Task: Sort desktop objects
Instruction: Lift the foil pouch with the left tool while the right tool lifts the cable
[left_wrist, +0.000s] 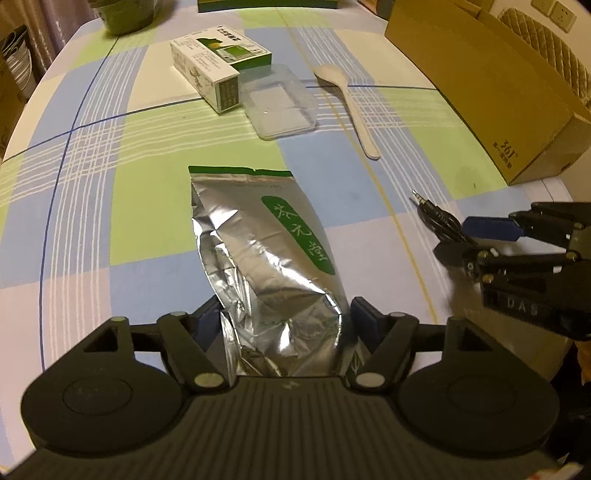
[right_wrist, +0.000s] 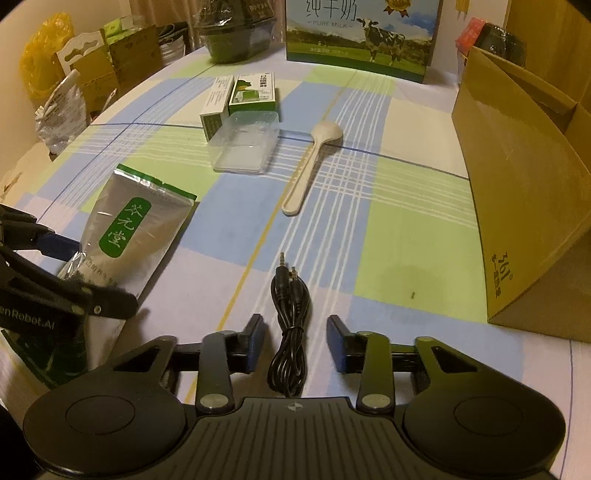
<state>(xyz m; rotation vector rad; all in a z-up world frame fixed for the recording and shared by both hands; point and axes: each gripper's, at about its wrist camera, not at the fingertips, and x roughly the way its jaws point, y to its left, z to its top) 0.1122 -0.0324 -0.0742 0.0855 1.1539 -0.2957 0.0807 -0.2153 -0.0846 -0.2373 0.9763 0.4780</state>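
A silver foil tea pouch (left_wrist: 264, 254) with a green label lies on the checked tablecloth; my left gripper (left_wrist: 286, 325) has its jaws on both sides of the pouch's near end and pressed against it. The pouch also shows in the right wrist view (right_wrist: 127, 236), with the left gripper (right_wrist: 70, 269) on it. A coiled black audio cable (right_wrist: 290, 325) lies between the open jaws of my right gripper (right_wrist: 295, 341), untouched. The right gripper (left_wrist: 476, 240) shows in the left wrist view over the cable (left_wrist: 436, 218).
A green-white carton (left_wrist: 218, 68), a clear plastic tray (left_wrist: 277, 101) and a white spoon (left_wrist: 351, 107) lie farther back. An open cardboard box (right_wrist: 517, 184) stands at the right. A milk box (right_wrist: 362, 37) and a dark bowl (right_wrist: 236, 33) stand at the far edge.
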